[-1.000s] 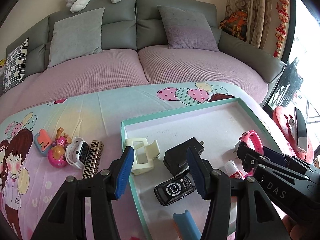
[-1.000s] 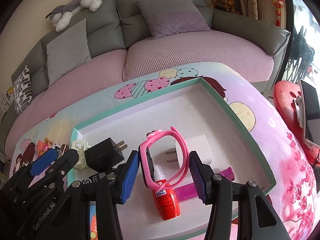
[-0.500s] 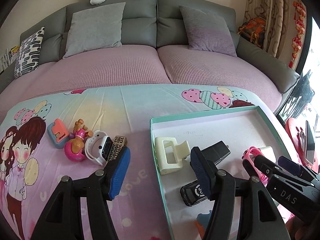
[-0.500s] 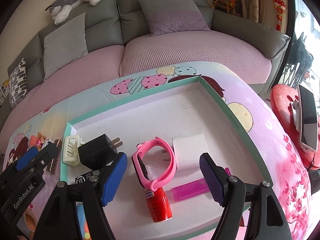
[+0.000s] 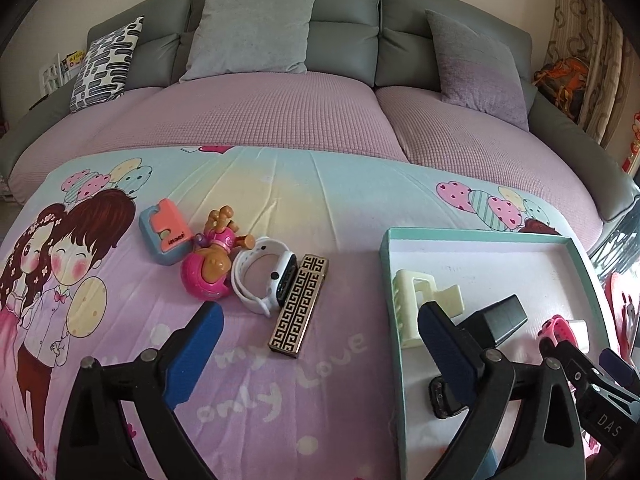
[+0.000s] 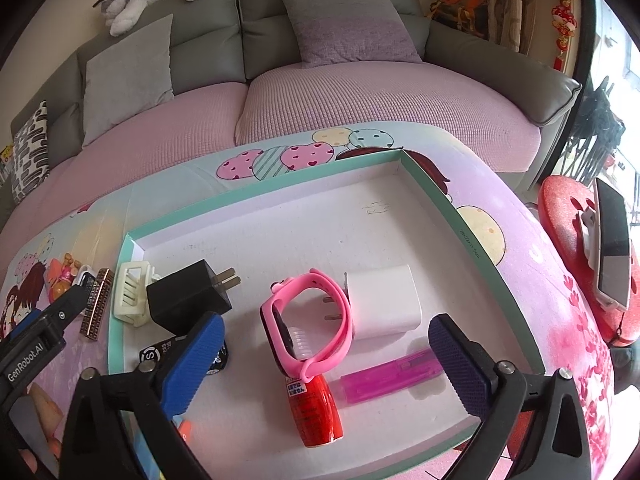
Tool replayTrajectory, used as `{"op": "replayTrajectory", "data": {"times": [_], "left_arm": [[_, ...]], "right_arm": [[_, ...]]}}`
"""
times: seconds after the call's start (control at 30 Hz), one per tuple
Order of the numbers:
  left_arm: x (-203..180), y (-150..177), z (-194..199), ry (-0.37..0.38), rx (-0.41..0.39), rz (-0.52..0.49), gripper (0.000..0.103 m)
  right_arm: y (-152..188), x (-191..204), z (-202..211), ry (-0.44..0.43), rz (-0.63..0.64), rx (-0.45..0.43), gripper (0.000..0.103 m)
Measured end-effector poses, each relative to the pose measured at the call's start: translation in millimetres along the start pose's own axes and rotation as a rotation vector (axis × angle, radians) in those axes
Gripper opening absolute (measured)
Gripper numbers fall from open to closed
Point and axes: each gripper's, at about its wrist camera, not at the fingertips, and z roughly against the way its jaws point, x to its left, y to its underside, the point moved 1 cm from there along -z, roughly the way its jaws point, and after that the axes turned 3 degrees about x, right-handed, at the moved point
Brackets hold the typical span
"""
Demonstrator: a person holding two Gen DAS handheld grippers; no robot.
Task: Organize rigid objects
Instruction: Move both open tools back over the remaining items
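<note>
A teal-rimmed white tray (image 6: 472,240) (image 5: 386,248) holds a pink watch (image 6: 316,320), a white charger (image 6: 384,304), a black charger (image 6: 188,300), a cream hair clip (image 6: 130,294), a red bottle (image 6: 316,412) and a magenta lighter (image 6: 392,376). On the cloth to its left lie a patterned gold-black bar (image 5: 300,304), a white watch (image 5: 260,276), a pink toy (image 5: 210,268) and a blue-orange piece (image 5: 166,236). My left gripper (image 5: 320,344) is open and empty, just short of the bar. My right gripper (image 6: 328,364) is open and empty over the tray's front, around the pink watch.
A sofa with grey cushions (image 5: 252,32) stands behind the table. A red stool (image 6: 576,248) with a phone (image 6: 612,240) on it stands at the right. A black key fob (image 5: 444,396) lies near the tray's front left corner.
My right gripper opened and let go of the pink watch, which now rests in the tray. My left gripper swung left from over the tray to the loose things on the cloth.
</note>
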Motion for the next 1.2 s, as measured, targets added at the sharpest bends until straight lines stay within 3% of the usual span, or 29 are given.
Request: {"op": "replayTrajectory", "data": {"times": [0.43,0.57,0.73,1.2], "left_arm": [[26,2,-8,-0.069,0.023,0.08,0.098],[38,2,-9,-0.099,0.03,0.115,0.098],[57,1,-5,-0.13,0.025,0.157,0.098],[101,1,14,-0.208,0.001,0.21,0.098]], "right_arm": [[1,4,-3,0.012,0.018,0.015,0.103],[-2,9,8,0.007,0.011,-0.029,0.103],[-3,25,23,-0.053,0.035,-0.085,0.103],[7,90,21,-0.181,0.148,-0.054,0.103]]}}
